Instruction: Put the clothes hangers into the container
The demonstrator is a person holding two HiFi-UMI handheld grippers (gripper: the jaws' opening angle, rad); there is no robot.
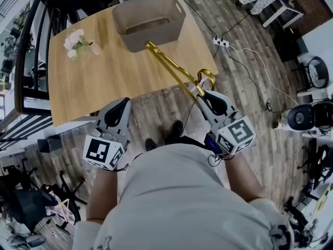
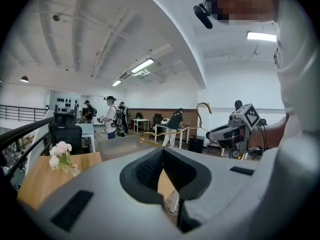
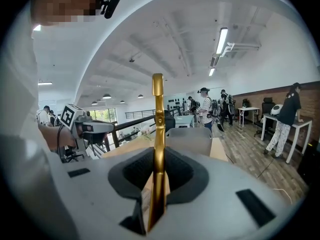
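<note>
- Our right gripper (image 1: pixel 202 92) is clamped on a gold hanger (image 1: pixel 174 69). The hanger sticks out in the air above the table's (image 1: pixel 104 82) near right corner, and its far tip is close to the container (image 1: pixel 141 39).
- Our left gripper (image 1: pixel 124 104) has its jaws together and holds nothing.
- We think this is the carrying step. Next we need to bring the hanger over the container, which stands at the table's far edge, and then let go.
- We count one hanger, one container, two grippers and one bunch of flowers (image 1: pixel 75 41).
</note>
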